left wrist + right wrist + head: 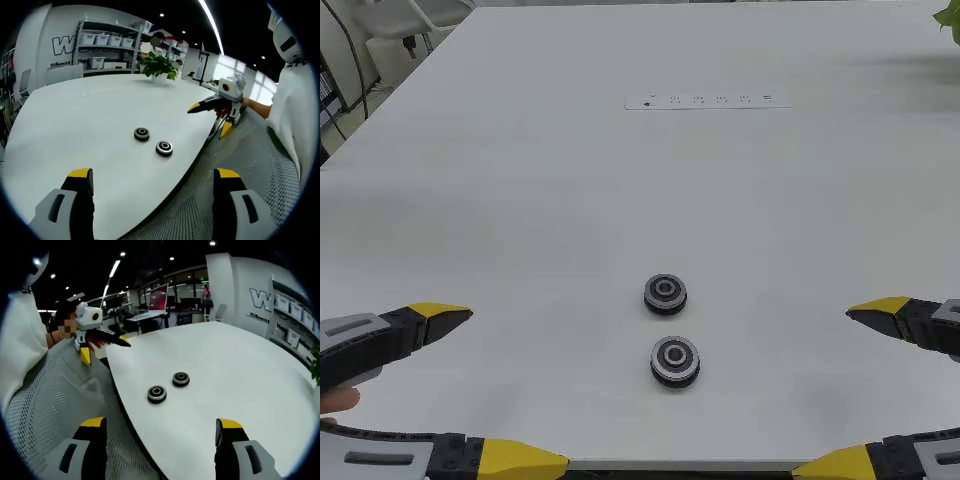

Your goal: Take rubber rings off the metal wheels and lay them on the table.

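1. Head view: a white bench (520,200) carries two metal wheels lying flat near the middle of its front edge, close together but not touching. The farther wheel (665,294) sits just beyond the nearer wheel (675,361). Each has one dark rubber ring (675,383) around its rim. The left hand-held gripper (517,388) comes in from the left and the right hand-held gripper (822,390) from the right. Each has two yellow-tipped jaws spread wide, holds nothing, and is well apart from the wheels. One white strip (707,100) with small markings lies far back on the bench.

2. Left gripper view: the left hand-held gripper (154,175) shows its two jaws wide apart and empty over the bench edge. The farther wheel (142,134) and nearer wheel (164,148) lie ahead on the bench. Beyond the edge, the right hand-held gripper (207,120) is also wide open. One potted plant (159,67) stands at the far end of the bench, with shelves (105,45) of boxes behind it.

3. Right gripper view: the right hand-held gripper (161,423) has its two jaws wide apart and empty. The nearer wheel (157,393) and farther wheel (181,379) lie ahead on the bench. The left hand-held gripper (106,352) is open past the bench edge. One monitor (157,297) glows red in the background.
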